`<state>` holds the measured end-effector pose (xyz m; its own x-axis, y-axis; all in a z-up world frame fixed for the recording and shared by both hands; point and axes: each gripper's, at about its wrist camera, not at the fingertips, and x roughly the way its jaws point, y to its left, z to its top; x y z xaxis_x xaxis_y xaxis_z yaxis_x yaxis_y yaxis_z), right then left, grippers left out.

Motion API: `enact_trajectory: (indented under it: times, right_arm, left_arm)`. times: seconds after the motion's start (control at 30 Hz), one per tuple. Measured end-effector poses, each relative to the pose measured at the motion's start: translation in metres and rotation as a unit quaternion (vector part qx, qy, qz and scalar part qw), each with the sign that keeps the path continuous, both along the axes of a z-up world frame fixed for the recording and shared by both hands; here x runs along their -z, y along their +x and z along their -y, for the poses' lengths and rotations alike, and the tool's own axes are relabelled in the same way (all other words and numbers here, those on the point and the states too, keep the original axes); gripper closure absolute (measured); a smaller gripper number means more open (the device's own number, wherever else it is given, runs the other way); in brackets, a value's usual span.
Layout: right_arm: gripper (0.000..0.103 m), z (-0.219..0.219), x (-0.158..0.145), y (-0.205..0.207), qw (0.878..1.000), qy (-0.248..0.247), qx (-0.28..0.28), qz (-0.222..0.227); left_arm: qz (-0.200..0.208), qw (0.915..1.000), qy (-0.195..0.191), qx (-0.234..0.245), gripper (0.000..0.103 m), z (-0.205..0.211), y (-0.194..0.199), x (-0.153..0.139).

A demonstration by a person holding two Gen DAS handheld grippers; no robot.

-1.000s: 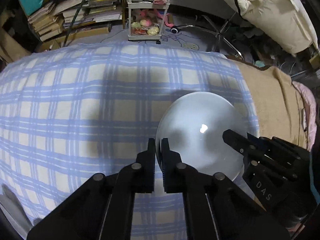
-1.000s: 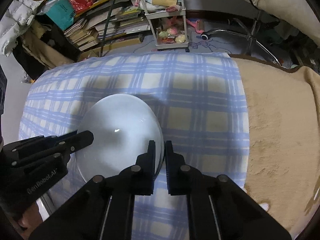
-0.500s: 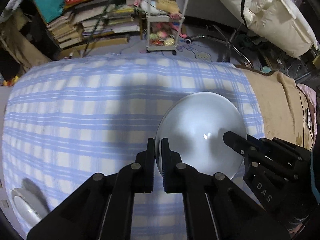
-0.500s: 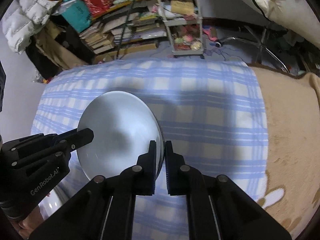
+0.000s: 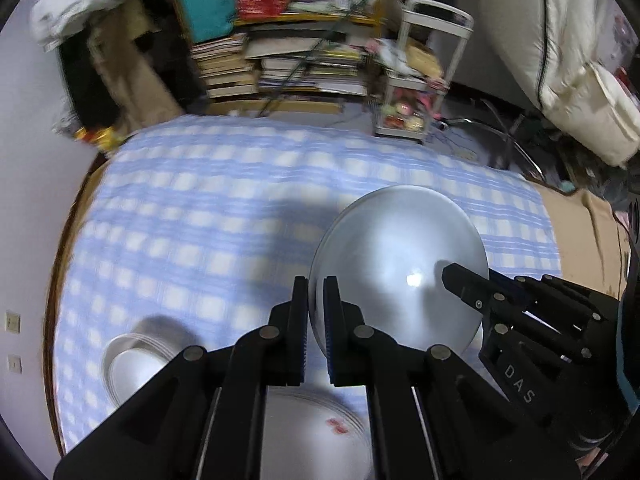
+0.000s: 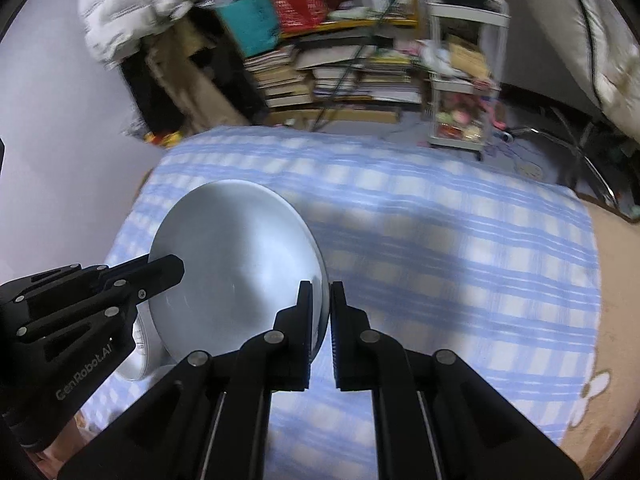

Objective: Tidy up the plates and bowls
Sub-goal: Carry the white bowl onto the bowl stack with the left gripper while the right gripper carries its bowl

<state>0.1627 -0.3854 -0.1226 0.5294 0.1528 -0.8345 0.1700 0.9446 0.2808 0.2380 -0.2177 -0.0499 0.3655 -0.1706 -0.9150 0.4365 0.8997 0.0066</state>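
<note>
A plain white plate (image 5: 400, 272) hangs above the blue-checked blanket (image 5: 224, 216), gripped at two opposite rims. My left gripper (image 5: 316, 284) is shut on its left rim. My right gripper (image 5: 460, 276) pinches the right rim. From the right wrist, the plate (image 6: 236, 264) sits left of centre, the right gripper (image 6: 321, 292) shut on its near rim and the left gripper (image 6: 168, 268) on the far side. A stack of white bowls (image 5: 132, 360) lies lower left on the blanket. A stack of plates (image 5: 316, 428) with a red mark lies under my left fingers.
A white wall (image 5: 28, 208) borders the bed on the left. Beyond the bed stand piled books (image 5: 304, 68) and a small white trolley (image 5: 416, 92). A tan blanket (image 6: 624, 320) covers the bed's right side. White bedding (image 5: 580, 60) hangs at the upper right.
Both grippers have risen and swung left with the plate held between them. The stacked bowls and the stacked plates have come into view at the lower left.
</note>
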Motion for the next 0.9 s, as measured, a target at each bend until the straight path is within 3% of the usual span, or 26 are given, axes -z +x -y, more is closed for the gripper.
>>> enact_trajectory:
  times: [0.23,0.47,0.73,0.9]
  right_arm:
    - [0.093,-0.088,-0.01,0.01,0.998,-0.005,-0.054,0.008]
    - [0.093,-0.161,-0.007,0.016,0.994,-0.017,-0.111,0.007]
    - [0.093,-0.215,0.028,0.023,0.986,-0.022,-0.164,-0.013]
    - [0.093,-0.225,0.054,0.03,0.984,-0.01,-0.177,-0.031]
  left_arm:
    - [0.005,0.9986,0.001,-0.052,0.096,-0.093,-0.001,-0.011]
    - [-0.001,0.9953,0.0,-0.096,0.096,-0.17,-0.01,0.0]
    - [-0.023,0.9905,0.011,-0.135,0.096,-0.219,-0.01,0.034]
    - [-0.03,0.9889,0.022,-0.144,0.096,-0.23,-0.009,0.052]
